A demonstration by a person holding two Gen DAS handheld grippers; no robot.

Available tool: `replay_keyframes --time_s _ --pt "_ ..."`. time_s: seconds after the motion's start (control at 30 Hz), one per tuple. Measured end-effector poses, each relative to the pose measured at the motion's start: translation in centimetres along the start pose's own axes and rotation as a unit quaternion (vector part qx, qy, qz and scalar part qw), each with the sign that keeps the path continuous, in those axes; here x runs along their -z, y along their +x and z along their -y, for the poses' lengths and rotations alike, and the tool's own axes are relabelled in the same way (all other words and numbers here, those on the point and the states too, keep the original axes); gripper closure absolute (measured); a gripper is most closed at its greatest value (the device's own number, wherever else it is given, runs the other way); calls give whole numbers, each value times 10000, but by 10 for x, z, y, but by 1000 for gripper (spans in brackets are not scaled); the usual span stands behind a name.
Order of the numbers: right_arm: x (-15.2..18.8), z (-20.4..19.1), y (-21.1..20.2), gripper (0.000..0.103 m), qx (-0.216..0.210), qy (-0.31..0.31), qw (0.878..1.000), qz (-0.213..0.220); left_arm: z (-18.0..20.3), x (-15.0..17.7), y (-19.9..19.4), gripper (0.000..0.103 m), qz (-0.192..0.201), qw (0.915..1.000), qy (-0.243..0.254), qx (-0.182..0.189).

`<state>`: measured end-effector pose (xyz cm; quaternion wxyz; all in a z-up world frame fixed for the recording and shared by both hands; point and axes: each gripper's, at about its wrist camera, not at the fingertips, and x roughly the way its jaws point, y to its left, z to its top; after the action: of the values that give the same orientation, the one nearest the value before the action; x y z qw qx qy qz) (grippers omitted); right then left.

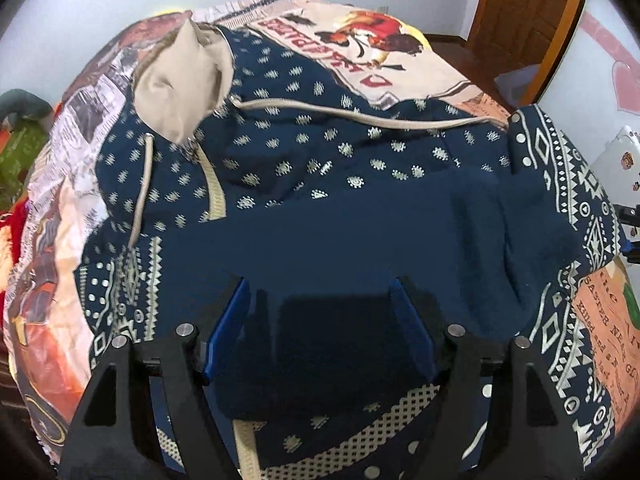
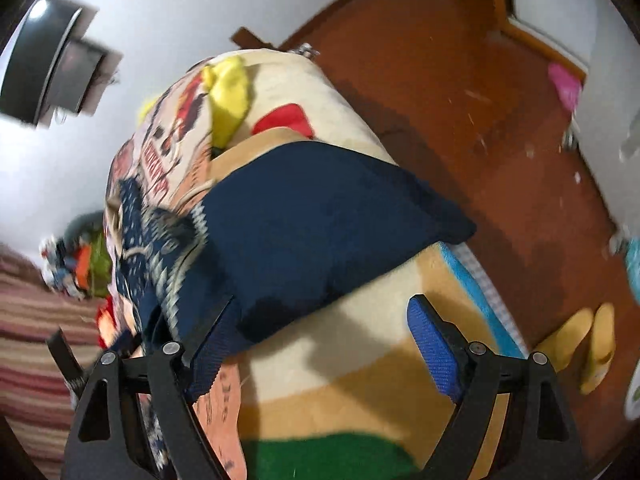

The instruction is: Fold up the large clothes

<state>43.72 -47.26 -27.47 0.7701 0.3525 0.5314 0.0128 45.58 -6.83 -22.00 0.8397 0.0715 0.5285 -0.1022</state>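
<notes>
A large navy hoodie (image 1: 320, 184) with a cream pattern, beige hood lining (image 1: 188, 80) and drawstring lies spread on a printed blanket on a bed. A plain navy part is folded over its middle. My left gripper (image 1: 320, 312) is open just above that navy fold, holding nothing. In the right wrist view the hoodie's navy part (image 2: 320, 220) lies over the bed's side. My right gripper (image 2: 324, 320) is open; its left finger (image 2: 212, 344) is at the navy edge, nothing between the jaws.
The printed blanket (image 1: 360, 40) covers the bed (image 2: 360, 352). Yellow and red items (image 2: 232, 100) lie at the far end. The brown floor (image 2: 440, 80) is beside the bed, with yellow slippers (image 2: 588, 344). A wooden door (image 1: 528, 20) is behind.
</notes>
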Motion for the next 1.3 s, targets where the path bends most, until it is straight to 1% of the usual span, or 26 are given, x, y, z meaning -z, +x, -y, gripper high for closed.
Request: replay_keyframes --time_s 0.03,0.1,0.23,0.33,0.37,0.4,0.43,0.5,0.53,0.6,0.7,0.8,0.93,1.03,1.13,1.3 --pt "-3 3 4 19 -38 61 10000 -1 0 0 4 31 -39 10000 -9 24" --pt "-8 4 10 22 -56 79 9999 30 1 0 10 31 -114 9999 -14 60" --pt "-18 4 22 30 25 -39 10000 66 2 -2 15 31 -112 9999 -36 123" --pt "-23 2 29 41 70 -96 9998 158 1 -3 15 31 -105 9998 -70 169" --pt "-24 1 30 48 76 -83 9998 191 1 -3 15 31 -107 9998 -77 177" --pt "-26 1 31 58 68 -62 9997 235 1 -4 15 31 -107 9997 -86 187" --pt "-28 1 31 63 48 -29 9996 279 0 -4 15 31 -101 9997 -92 188" --pt "-31 0 30 80 -17 31 9995 310 0 -5 13 31 -83 9998 -94 163" --pt "-32 -1 29 83 -31 29 9995 327 0 -5 12 31 -67 9999 -82 125" --pt "-32 -8 23 92 -7 -59 9991 421 -1 -4 6 31 -3 10000 -47 65" --pt "-33 -25 7 94 70 -352 9970 686 -3 -3 -9 31 177 9998 -19 11" --pt "-32 -49 -18 94 21 -651 9927 1018 -6 -3 -25 31 380 9993 -41 -18" --pt "-26 -96 -56 94 -80 -1242 9808 1501 -14 -2 -51 31 708 9974 -102 -75" --pt "-18 -135 -76 94 -292 -1654 9704 1736 -20 -1 -69 31 930 9955 -168 -90" --pt "-6 -173 -88 94 -516 -1985 9609 1861 -29 3 -88 31 1146 9931 -222 -84" --pt "14 -231 -90 94 -817 -2438 9478 1883 -45 12 -117 31 1487 9884 -276 -157"
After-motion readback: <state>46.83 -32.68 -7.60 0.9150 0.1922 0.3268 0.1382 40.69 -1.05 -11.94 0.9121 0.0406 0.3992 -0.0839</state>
